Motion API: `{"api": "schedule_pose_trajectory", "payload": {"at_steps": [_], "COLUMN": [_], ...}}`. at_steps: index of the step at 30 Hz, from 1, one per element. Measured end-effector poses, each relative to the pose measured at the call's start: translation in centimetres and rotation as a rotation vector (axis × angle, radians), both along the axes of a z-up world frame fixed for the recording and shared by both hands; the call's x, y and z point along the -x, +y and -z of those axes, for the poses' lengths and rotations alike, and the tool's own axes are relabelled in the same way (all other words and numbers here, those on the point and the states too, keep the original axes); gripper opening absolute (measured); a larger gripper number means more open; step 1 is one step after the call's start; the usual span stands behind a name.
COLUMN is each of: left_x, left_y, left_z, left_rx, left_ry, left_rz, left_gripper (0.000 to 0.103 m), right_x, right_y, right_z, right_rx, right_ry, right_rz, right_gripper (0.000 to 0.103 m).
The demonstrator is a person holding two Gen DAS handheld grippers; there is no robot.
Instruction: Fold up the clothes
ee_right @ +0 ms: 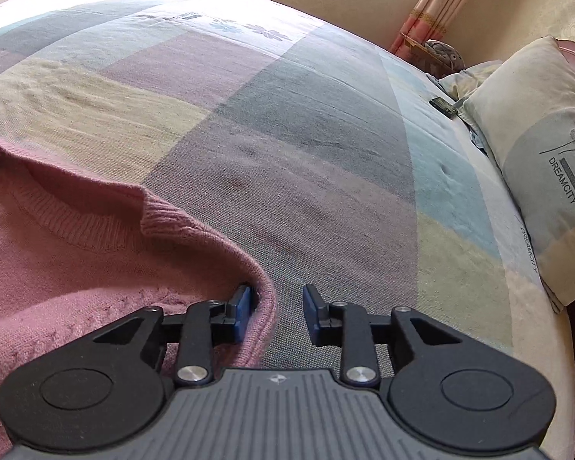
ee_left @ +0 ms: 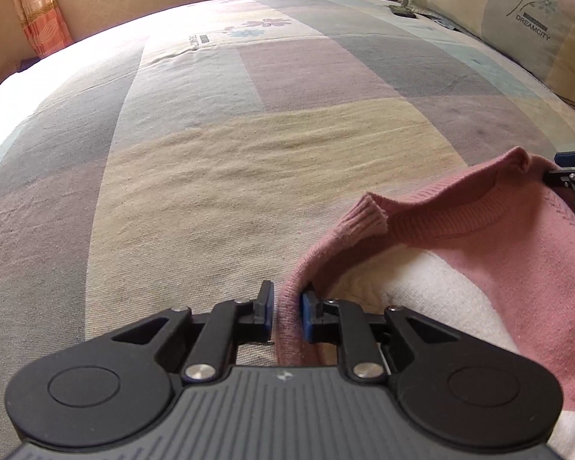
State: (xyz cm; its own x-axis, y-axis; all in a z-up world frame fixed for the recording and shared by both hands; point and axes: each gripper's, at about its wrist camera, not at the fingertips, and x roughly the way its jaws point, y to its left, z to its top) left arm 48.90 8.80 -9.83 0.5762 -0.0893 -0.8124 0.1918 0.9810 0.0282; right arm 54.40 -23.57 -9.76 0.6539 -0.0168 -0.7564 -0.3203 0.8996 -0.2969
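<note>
A pink knit sweater [ee_left: 479, 230] with a white part [ee_left: 441, 287] lies on the bed at the lower right of the left wrist view. Its ribbed neckline faces the far side. My left gripper [ee_left: 287, 308] is open, and the sweater's left edge stands between its blue pads, loose against the right pad. In the right wrist view the sweater [ee_right: 76, 249] fills the lower left. My right gripper [ee_right: 278, 312] is open, with the sweater's right edge resting by its left pad and bare sheet before its right pad. The right gripper [ee_left: 571, 176] also shows at the left wrist view's right edge.
The bed sheet [ee_left: 249, 153] of pastel patches stretches ahead and to both sides. Pillows [ee_right: 548, 176] lie along the right side, with a small dark flat object [ee_right: 444, 106] beside them. A pink curtain [ee_right: 437, 11] and a wall stand beyond the bed's far edge.
</note>
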Motion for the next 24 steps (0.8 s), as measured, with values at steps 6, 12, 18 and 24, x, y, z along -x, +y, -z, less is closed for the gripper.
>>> {"api": "schedule_pose_trajectory", "payload": {"at_steps": [6,12,18,24], "left_x": [1.7,0.4,-3.3,-6.6], "left_y": [-1.1,-3.1,-3.5,-3.5], "left_z": [-2.3,-2.7,0.5,1.7], "left_rx": [-0.025,-0.049,-0.158,-0.135], "left_ry": [-0.055,-0.077,-0.054,-0.064], "left_rz": [0.056,0.092,0.087,0.111], "left_gripper": [0.021,0.021,0.024,0.025], "right_x": [3.5,7.1,4.3,-0.4], "right_y": [-2.4,-2.9,-0.7,-1.6], "right_z": [-2.5,-5.0,-3.5,0.6], "right_rx": [-0.104,-0.181,-0.100,-0.077], "right_ry": [-0.001,0.004,-0.003,0.021], "right_rz": [0.007,-0.049,-0.068,0.023], "right_gripper": [0.053,0.060,0.060,0.061]}}
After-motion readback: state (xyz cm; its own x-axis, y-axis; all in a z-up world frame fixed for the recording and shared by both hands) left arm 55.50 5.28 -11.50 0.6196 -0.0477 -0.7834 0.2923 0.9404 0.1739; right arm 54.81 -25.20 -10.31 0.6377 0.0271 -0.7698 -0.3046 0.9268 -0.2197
